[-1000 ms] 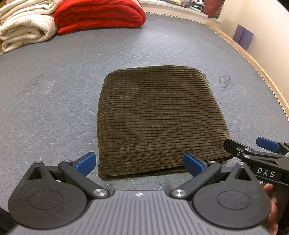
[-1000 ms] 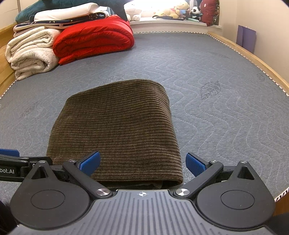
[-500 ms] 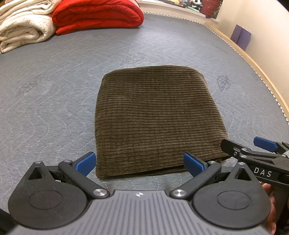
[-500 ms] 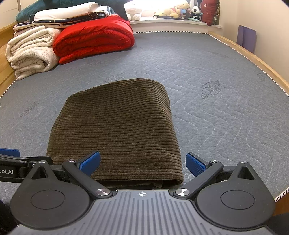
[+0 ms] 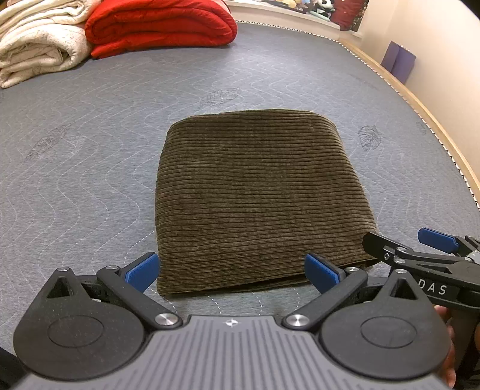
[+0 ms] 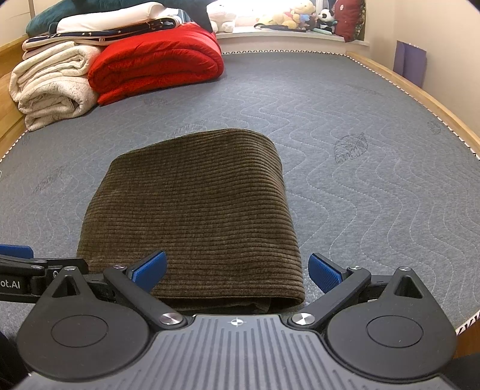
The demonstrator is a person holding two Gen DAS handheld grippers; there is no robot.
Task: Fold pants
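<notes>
Left wrist view: the pants [image 5: 258, 198], brown corduroy, lie folded into a thick, near-square packet flat on the grey quilted mattress [image 5: 90, 168]. The left gripper [image 5: 231, 271] hangs just short of the packet's near edge with its jaws spread wide and nothing between them; the blue pad of its left finger [image 5: 142, 271] sits at the packet's near left corner, the other pad over the near edge further right. Whether either pad touches the cloth cannot be told. At the right border the right gripper [image 5: 420, 252] comes in from the side beside the packet's near right corner, a bit of the hand [image 5: 447, 345] that holds it showing below it. Far back on the mattress lie a rolled red blanket [image 5: 159, 27] and a cream blanket [image 5: 36, 48], well apart from the pants.

Right wrist view: the pants [image 6: 195, 210] fill the middle, their rounded fold at the far end and layered open edges at the near end, right under the camera. The right gripper [image 6: 237, 271] is likewise opened wide and empty, its fingers straddling the packet's near right corner. The left gripper [image 6: 18, 261] shows at the left border, just beside the near left corner. Behind, the red blanket [image 6: 156, 60] and cream blanket [image 6: 51, 84] are stacked with other bedding, and soft toys [image 6: 297, 18] line a shelf past the mattress [image 6: 360, 180].
</notes>
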